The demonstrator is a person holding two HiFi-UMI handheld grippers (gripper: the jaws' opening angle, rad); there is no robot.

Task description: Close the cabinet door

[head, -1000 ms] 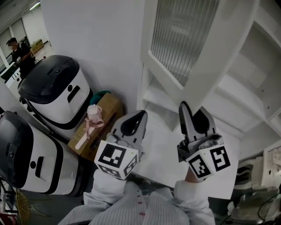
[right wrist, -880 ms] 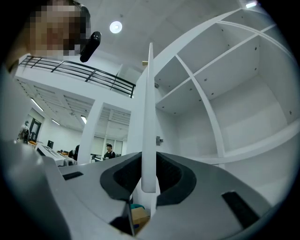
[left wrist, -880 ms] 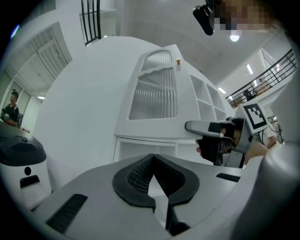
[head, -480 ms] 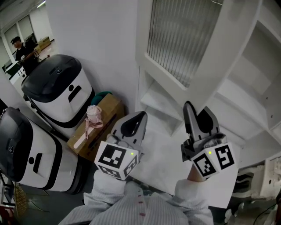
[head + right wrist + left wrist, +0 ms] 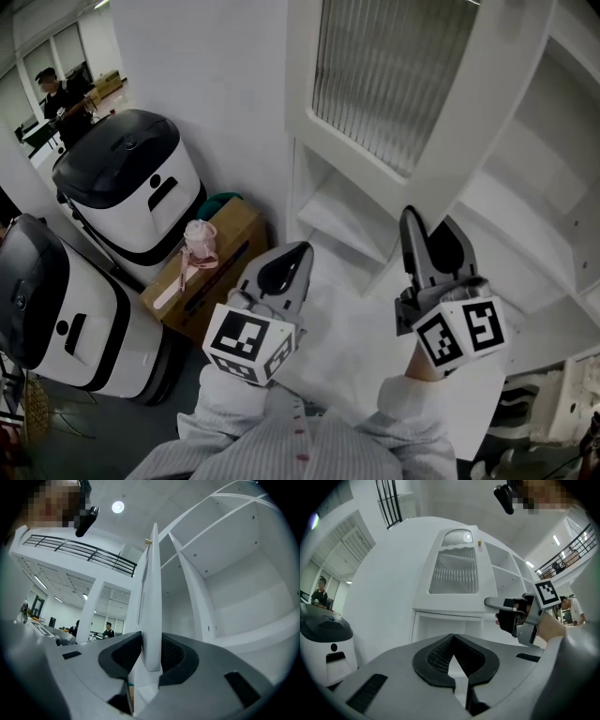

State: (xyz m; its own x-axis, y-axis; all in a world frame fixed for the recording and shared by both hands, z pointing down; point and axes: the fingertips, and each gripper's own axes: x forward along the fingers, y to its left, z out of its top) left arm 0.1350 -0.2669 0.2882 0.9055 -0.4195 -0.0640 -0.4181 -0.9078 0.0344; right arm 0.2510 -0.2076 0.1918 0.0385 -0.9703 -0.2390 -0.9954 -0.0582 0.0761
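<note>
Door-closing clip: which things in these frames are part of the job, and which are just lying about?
In the job: cabinet door, its edge between the jaws of the right gripper, which have just eased open slightly; cabinet shelves.
Lying about: cardboard box; pink bundle on it; two black-lidded white machines; left gripper, shut and empty.

- Cabinet door [image 5: 394, 84], ribbed glass panel, stands swung open across the upper centre.
- Right gripper [image 5: 428, 228], lower right, jaws up at the door's bottom edge.
- Left gripper [image 5: 298, 251], lower centre, jaws together, apart from the door.
- White shelves [image 5: 525, 216] lie exposed at right.
- Two black-topped white units [image 5: 141, 202] at left, cardboard box [image 5: 225, 246] beside them.
</note>
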